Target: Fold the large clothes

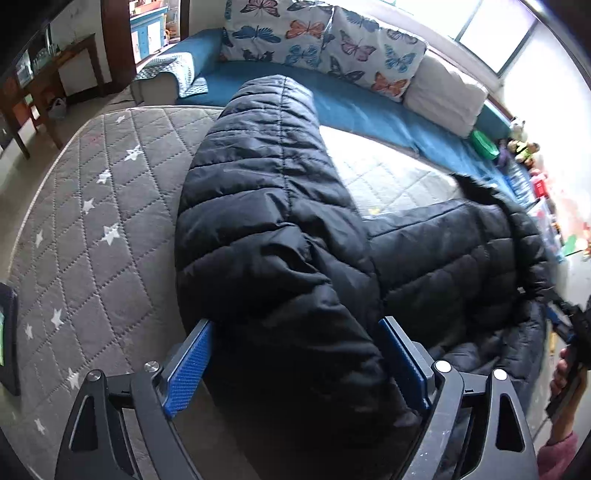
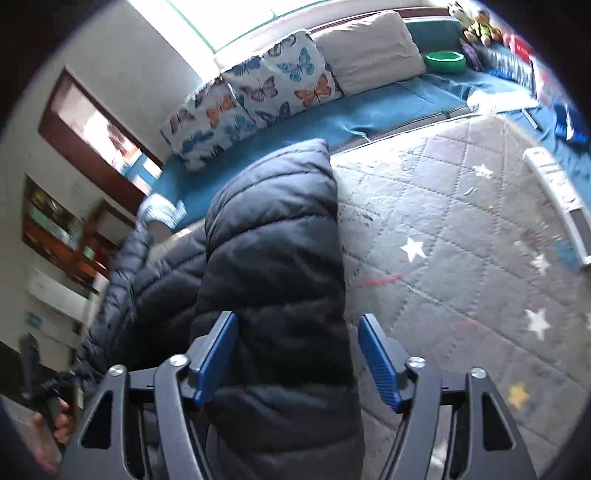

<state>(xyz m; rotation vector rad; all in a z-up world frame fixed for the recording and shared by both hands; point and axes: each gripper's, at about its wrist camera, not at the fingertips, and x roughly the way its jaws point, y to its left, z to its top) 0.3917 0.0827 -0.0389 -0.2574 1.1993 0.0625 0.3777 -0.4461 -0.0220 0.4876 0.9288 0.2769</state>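
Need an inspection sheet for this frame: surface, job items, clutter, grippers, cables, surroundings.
Surface: grey quilted star mat, blue sofa cover behind.
Job's things: black puffer jacket bunched across the mat.
Clutter: green bowl, soft toys, white remote-like device.
Grippers: left gripper fingers wide, jacket between; right gripper fingers wide, jacket against the left finger only.
Cables: nothing seen.
Surroundings: butterfly cushions, window, wooden table.

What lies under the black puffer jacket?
The black puffer jacket lies on a grey star-quilted mat, its far end over a blue sofa cover. Anything beneath the padding is hidden.
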